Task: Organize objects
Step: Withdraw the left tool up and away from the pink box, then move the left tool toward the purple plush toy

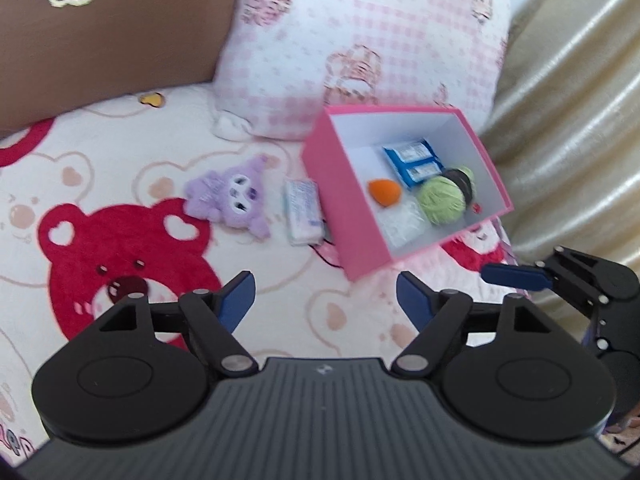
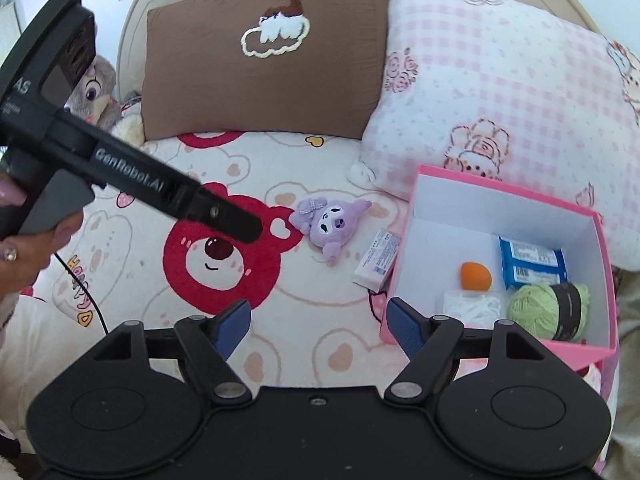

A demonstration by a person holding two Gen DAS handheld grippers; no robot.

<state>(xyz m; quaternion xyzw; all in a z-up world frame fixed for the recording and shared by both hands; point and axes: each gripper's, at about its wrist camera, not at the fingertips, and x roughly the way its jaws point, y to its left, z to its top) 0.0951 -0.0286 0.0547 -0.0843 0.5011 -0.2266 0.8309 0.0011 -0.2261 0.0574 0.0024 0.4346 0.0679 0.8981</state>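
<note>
Two sets of tongs are ours here, both released with nothing between their blue pads. Nearest us in the left wrist view, the left tongs (image 1: pixel 326 298) hover over the bear-print bedspread (image 1: pixel 120 208); at four o'clock from them we see the right tongs (image 1: pixel 516 276) edging in from the side. In the right wrist view the right tongs (image 2: pixel 320 326) gape just short of the pink box (image 2: pixel 400 272), whose near wall sits right behind the right-hand pad.

Past the tongs, the pink box lies open on the bed at about one o'clock. Inside it we count a green yarn ball (image 2: pixel 540 310) with a black band, a white bundle (image 2: pixel 472 306) beside it, an orange egg-shaped sponge (image 2: pixel 475 276) and a blue packet (image 2: pixel 532 266) toward the far wall.

Just outside the box at eleven o'clock rests a small white carton (image 2: pixel 378 262), touching or nearly touching the box wall. Farther at eleven o'clock lies a purple plush toy (image 2: pixel 328 222), apart from the carton.

Farthest at twelve o'clock stand a brown pillow (image 2: pixel 264 92) and a pink checked pillow (image 2: pixel 500 100). At nine o'clock, a hand (image 2: pixel 24 248) grips the left tool's handle.
</note>
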